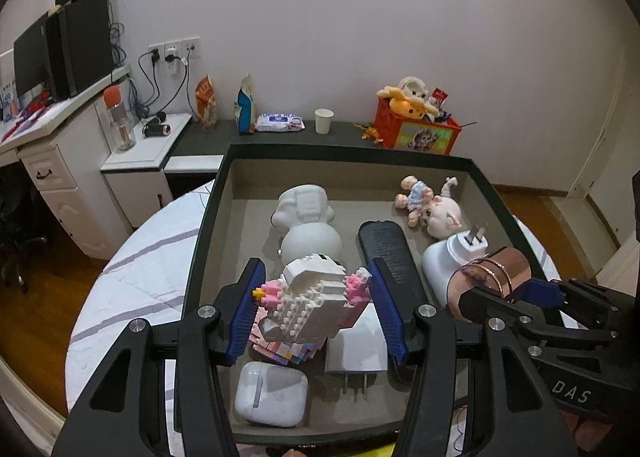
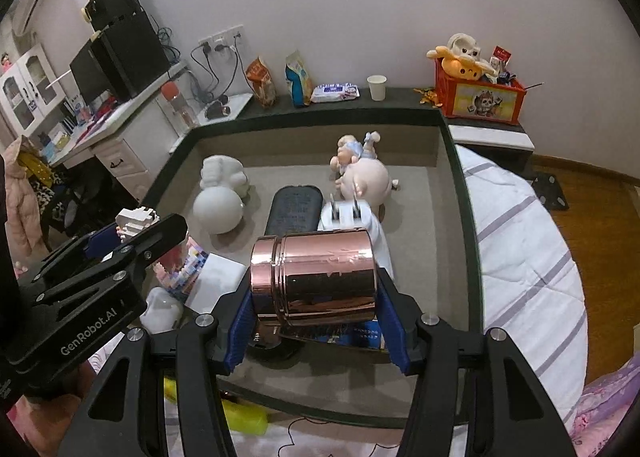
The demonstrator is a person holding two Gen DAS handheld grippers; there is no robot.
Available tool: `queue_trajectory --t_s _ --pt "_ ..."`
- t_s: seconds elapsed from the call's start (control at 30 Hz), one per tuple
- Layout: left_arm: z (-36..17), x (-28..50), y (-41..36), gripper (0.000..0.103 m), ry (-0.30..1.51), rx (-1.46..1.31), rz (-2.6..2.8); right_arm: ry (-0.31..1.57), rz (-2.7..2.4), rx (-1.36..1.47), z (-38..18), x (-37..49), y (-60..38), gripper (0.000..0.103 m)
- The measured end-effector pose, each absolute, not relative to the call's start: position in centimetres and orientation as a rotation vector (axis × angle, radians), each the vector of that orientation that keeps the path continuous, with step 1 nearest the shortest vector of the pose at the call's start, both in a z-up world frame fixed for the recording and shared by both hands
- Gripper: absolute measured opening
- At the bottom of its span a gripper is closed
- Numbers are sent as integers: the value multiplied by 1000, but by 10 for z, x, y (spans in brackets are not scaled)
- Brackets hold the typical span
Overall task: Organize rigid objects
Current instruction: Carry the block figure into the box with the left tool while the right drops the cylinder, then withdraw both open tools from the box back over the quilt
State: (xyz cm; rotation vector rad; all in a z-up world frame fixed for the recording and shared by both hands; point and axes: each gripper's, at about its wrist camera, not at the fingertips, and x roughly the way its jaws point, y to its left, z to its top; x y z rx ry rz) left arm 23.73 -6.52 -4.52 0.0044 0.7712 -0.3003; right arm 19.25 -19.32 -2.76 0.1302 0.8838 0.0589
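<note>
My left gripper is clamped on the block figure; my right gripper pinches the copper tin sideways. I hold both above the tray, presumably to choose free spots among the items inside.

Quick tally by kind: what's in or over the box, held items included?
Figures: 3, white figurine, doll, block figure
Plug adapters: 2
Black remote: 1
Earbud case: 1
Copper tin: 1
Total: 8
</note>
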Motion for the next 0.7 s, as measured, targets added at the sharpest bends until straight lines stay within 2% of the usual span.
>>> queue_trajectory --t_s 0.23,0.27,0.3,0.33,0.37,0.4,0.7 --pt "-52 239 -62 58 784 19 -287 906 30 107 -38 197 -192 56" --pt "-52 239 -62 68 784 23 -284 907 28 99 -38 198 -192 57" --pt "-52 239 -63 83 785 33 -275 908 24 94 -39 198 -192 60" --pt "-51 239 -62 89 779 33 -265 906 16 94 -39 198 -192 73" --pt "-50 237 -61 100 776 31 -263 906 0 85 -39 197 -193 83" --pt "-48 237 -60 103 772 30 -263 899 -6 84 -38 196 -193 84" --pt "-18 206 -48 103 746 32 -245 859 -15 84 -16 173 -188 87"
